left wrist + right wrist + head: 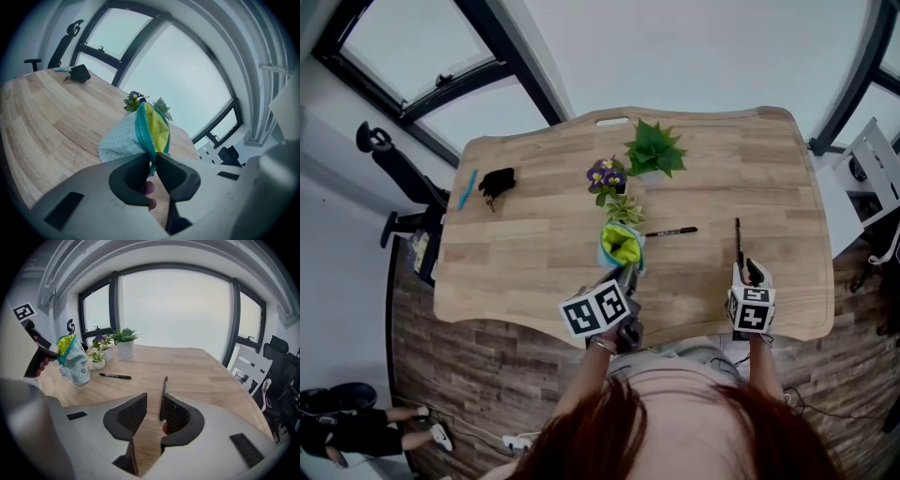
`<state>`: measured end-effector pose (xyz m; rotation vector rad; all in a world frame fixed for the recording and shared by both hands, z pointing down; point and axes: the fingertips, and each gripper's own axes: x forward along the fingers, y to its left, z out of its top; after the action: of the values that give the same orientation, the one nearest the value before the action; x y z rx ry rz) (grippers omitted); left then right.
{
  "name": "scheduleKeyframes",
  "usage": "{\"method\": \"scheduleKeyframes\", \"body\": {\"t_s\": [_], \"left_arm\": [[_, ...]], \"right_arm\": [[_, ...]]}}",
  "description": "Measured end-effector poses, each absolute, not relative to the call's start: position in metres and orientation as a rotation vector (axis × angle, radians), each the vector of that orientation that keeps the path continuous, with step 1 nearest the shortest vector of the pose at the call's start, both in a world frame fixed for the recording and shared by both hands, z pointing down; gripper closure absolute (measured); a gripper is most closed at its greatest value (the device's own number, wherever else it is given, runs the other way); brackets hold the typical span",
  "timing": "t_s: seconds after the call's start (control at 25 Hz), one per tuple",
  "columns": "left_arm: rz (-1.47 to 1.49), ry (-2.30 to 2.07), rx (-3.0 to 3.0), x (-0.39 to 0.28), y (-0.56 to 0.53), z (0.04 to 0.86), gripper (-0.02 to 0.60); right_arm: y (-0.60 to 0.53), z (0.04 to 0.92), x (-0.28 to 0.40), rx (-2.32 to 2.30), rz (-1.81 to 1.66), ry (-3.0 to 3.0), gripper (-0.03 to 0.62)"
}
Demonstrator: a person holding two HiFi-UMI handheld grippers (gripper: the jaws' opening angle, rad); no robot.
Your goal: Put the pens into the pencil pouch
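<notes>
The pale checked pencil pouch (622, 246) with a teal zipper and yellow lining stands open-mouthed near the table's front middle. My left gripper (625, 274) is shut on its zipper rim (151, 149) and holds the mouth up. A black marker (670, 232) lies just right of the pouch. A dark pen (737, 239) lies farther right, pointing away from me. My right gripper (744, 272) is open and low over the pen's near end; in the right gripper view the pen (164, 385) lies on the wood between the jaws, close to the right finger (174, 414).
Three small potted plants (653, 150) stand behind the pouch. A black object (497, 183) and a blue stick-like thing (467, 187) lie at the table's far left. The table's front edge (694, 336) is right under both grippers.
</notes>
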<state>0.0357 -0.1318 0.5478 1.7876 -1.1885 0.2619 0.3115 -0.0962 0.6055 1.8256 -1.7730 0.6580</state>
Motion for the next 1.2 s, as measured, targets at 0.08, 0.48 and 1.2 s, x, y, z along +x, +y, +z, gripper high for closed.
{"method": "scheduleKeyframes", "body": {"t_s": [0.08, 0.48, 1.2], "left_arm": [[0.259, -1.179, 1.782, 0.037, -0.132, 0.544, 0.549], [0.275, -1.122, 1.783, 0.044, -0.129, 0.533, 0.559], [0.447, -0.971, 1.904, 0.038, -0.128, 0.529, 0.56]], "right_arm": [[-0.099, 0.618, 0.316, 1.816, 0.685, -1.756, 0.511], [-0.098, 0.664, 0.33, 1.774, 0.841, -1.645, 0.502], [-0.09, 0.653, 0.328, 1.868, 0.925, -1.593, 0.545]]}}
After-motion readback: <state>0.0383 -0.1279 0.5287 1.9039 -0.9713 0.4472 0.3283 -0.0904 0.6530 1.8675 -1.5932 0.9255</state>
